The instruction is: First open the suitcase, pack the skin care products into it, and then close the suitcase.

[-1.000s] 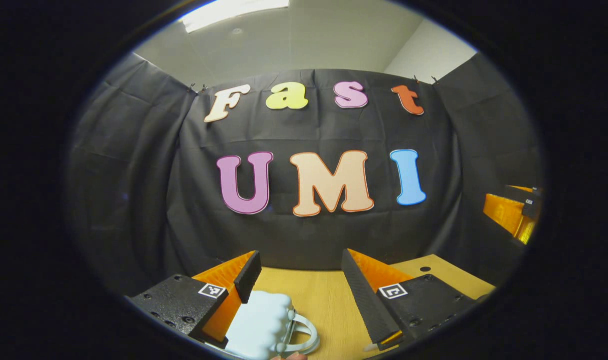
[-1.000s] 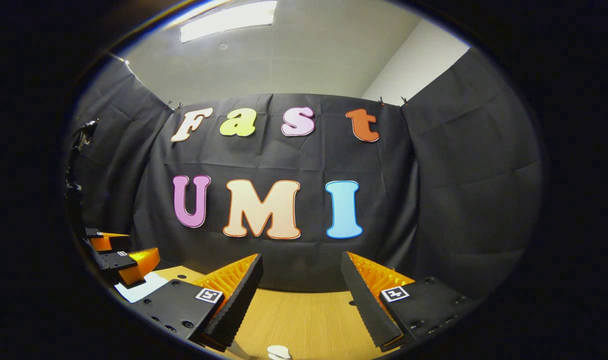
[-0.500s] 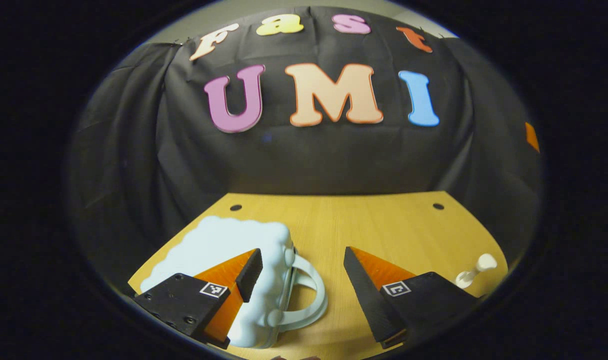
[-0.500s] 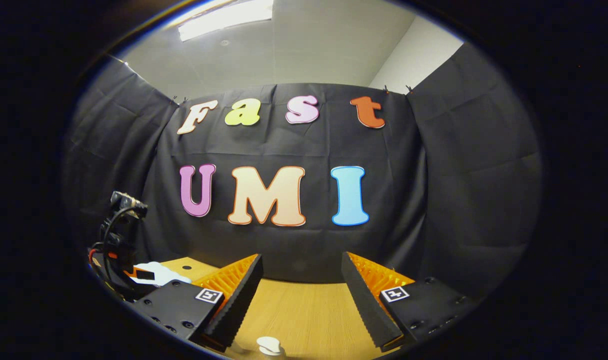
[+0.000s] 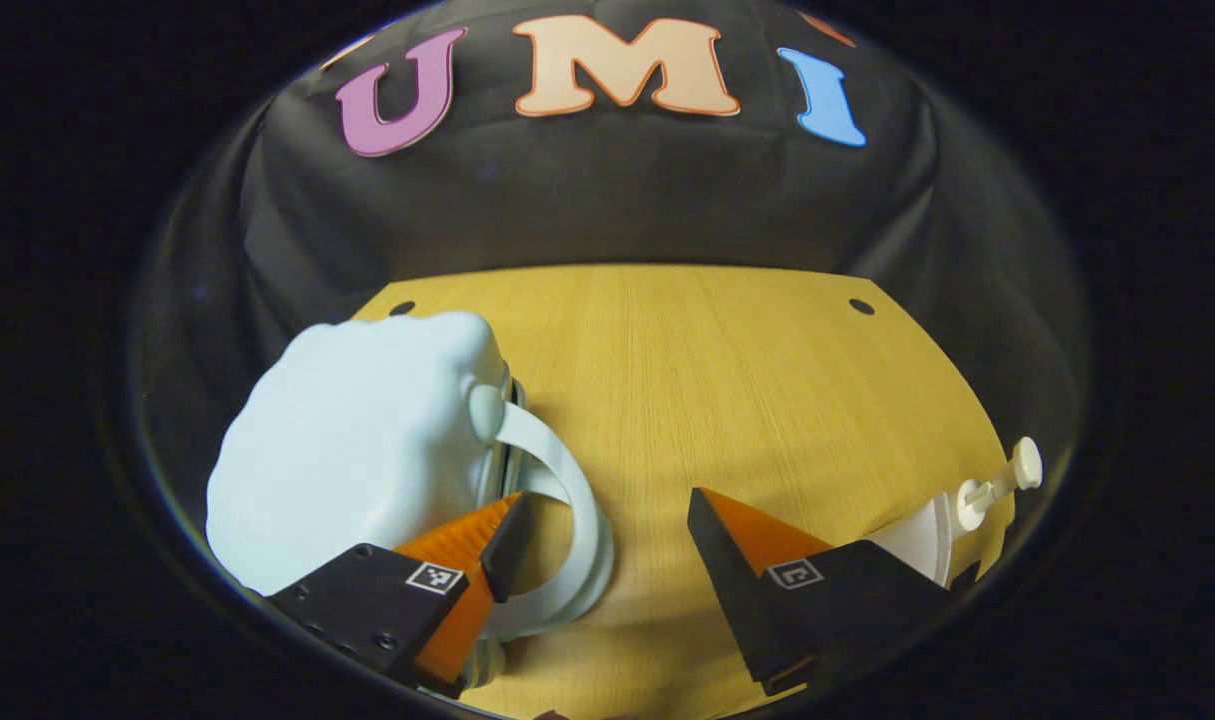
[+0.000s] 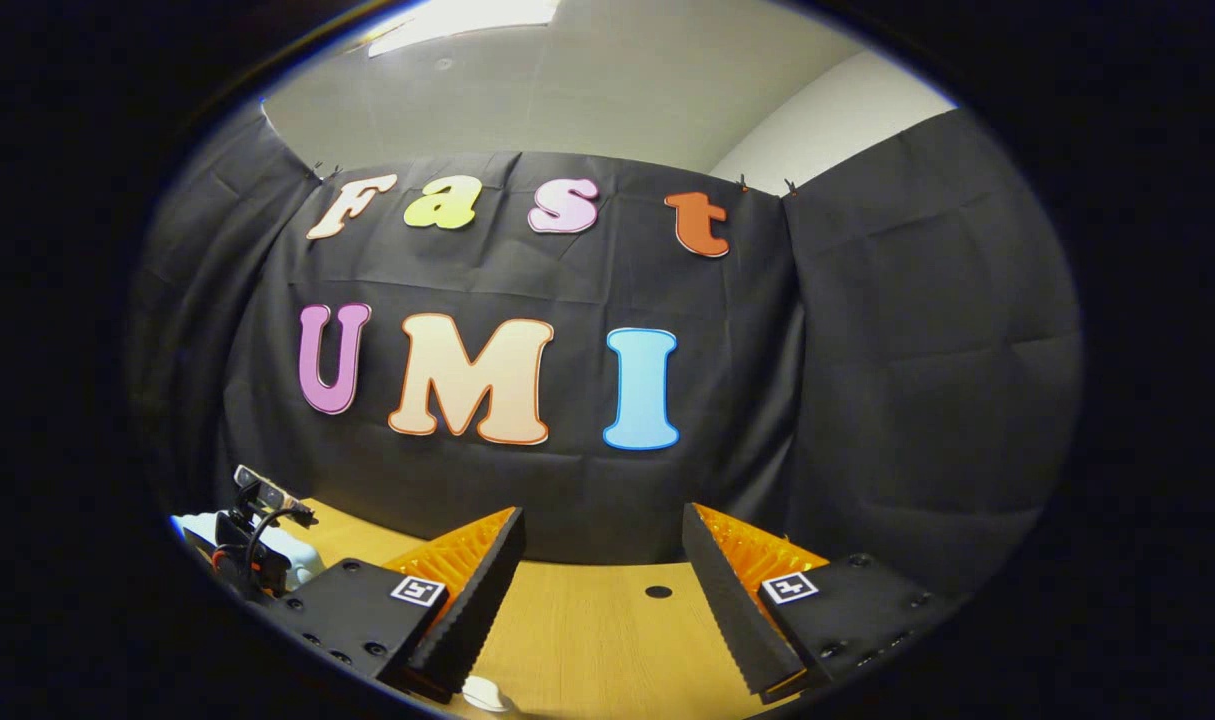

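Since the suitcase (image 5: 357,450) lies closed at lower left of the surface (image 5: 727,380), the left gripper (image 5: 602,540) hangs wide by its handle (image 5: 567,500) to open it; right gripper (image 6: 602,580) wide, idle.

Both grippers, left gripper (image 5: 602,515) and right gripper (image 6: 602,560): black screwed finger mounts with square tag markers, orange ribbed wedge fingers (image 6: 467,555), black serrated pads (image 6: 727,600).
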